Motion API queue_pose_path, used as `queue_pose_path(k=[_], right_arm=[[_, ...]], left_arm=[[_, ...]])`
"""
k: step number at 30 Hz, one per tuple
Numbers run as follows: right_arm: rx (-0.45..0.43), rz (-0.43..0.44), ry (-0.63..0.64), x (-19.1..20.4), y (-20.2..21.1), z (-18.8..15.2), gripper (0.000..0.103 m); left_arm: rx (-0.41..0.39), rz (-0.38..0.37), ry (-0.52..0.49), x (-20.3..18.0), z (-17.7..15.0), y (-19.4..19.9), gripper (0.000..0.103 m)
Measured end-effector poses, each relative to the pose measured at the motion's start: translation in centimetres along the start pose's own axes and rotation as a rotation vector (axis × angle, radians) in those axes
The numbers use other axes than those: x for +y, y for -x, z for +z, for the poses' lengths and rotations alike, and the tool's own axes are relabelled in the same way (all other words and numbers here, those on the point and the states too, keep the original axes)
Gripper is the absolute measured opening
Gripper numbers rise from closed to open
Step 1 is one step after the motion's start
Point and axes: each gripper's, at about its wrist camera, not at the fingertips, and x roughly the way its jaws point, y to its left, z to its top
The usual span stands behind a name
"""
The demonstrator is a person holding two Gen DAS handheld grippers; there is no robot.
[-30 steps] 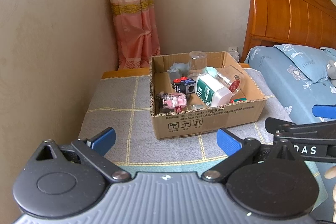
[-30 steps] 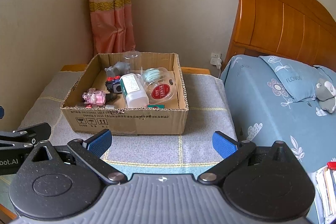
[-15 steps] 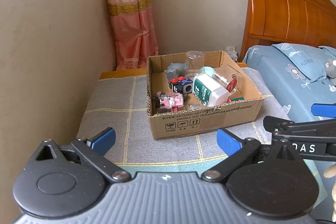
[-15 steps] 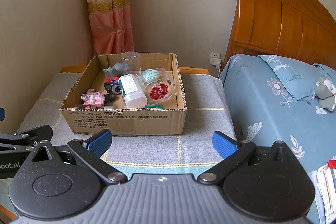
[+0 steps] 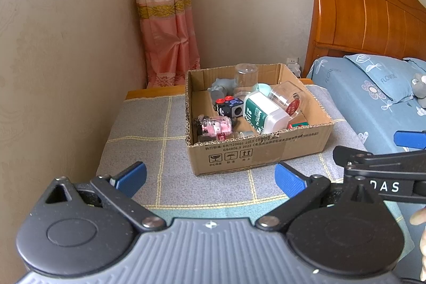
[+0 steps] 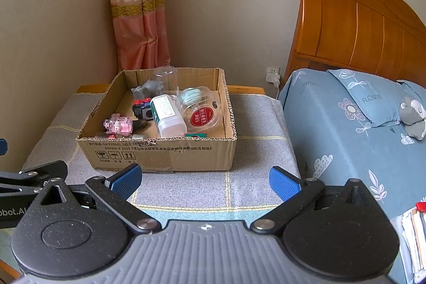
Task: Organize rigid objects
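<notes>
A cardboard box (image 5: pixel 255 153) (image 6: pixel 162 153) stands on a grey checked cloth on a low table. It holds a white bottle with a green label (image 5: pixel 262 115) (image 6: pixel 167 115), a clear jar with a red label (image 5: pixel 289 100) (image 6: pixel 199 111), a pink clear toy (image 5: pixel 215 125) (image 6: pixel 118 124), a black cube with red buttons (image 5: pixel 230 105) (image 6: pixel 142 108), a clear cup (image 5: pixel 246 75) (image 6: pixel 166 77) and a grey figure (image 5: pixel 221 87). My left gripper (image 5: pixel 210 177) and my right gripper (image 6: pixel 205 178) are both open and empty, short of the box.
A beige wall stands close on the left, with a pink curtain (image 5: pixel 165 25) in the corner. A bed with blue bedding (image 6: pixel 354 121) and a wooden headboard (image 6: pixel 356 25) lies right of the table. The right gripper (image 5: pixel 380 172) shows at the right of the left wrist view.
Both grippers have drawn back slightly from the box and it now looks a little smaller. Nothing in the box has moved.
</notes>
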Motion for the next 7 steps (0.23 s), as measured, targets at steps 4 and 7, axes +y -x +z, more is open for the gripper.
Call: queue_pose_path(k=[4,7], right_arm=[[0.001,0.000,-0.001,0.01,0.03,0.00,0.103],[-0.001,-0.001,-0.001,0.04,0.07,0.02,0.103]], left_arm=[[-0.001,-0.001,0.000,0.03,0.00,0.01,0.102],[0.000,-0.002,0.001,0.00,-0.03,0.05,0.102]])
